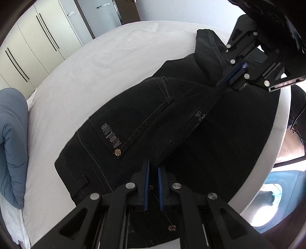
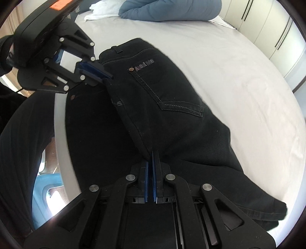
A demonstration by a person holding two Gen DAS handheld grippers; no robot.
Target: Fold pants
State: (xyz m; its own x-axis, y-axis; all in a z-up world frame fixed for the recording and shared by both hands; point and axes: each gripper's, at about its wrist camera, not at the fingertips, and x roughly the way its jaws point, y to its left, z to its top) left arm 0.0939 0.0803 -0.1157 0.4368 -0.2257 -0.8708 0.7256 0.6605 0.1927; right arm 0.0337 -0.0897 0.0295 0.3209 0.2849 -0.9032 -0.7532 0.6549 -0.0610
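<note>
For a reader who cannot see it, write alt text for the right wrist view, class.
Black jeans lie on a white bed, a raised fold of fabric pinched at each end: the right hand-held gripper near the bottom, the left hand-held gripper at upper left by the waistband. A blue duvet lies beyond; pale wardrobes stand at upper right.

- Black pants (image 1: 145, 122) lie on a white-sheeted bed (image 1: 91, 63), one edge lifted.
- Left gripper (image 1: 153, 169) and right gripper (image 1: 229, 79) each pinch that raised edge.

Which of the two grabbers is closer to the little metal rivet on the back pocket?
Left. The left gripper pinches the pants right beside the rivet; the right gripper grips the fold farther down the leg.
</note>
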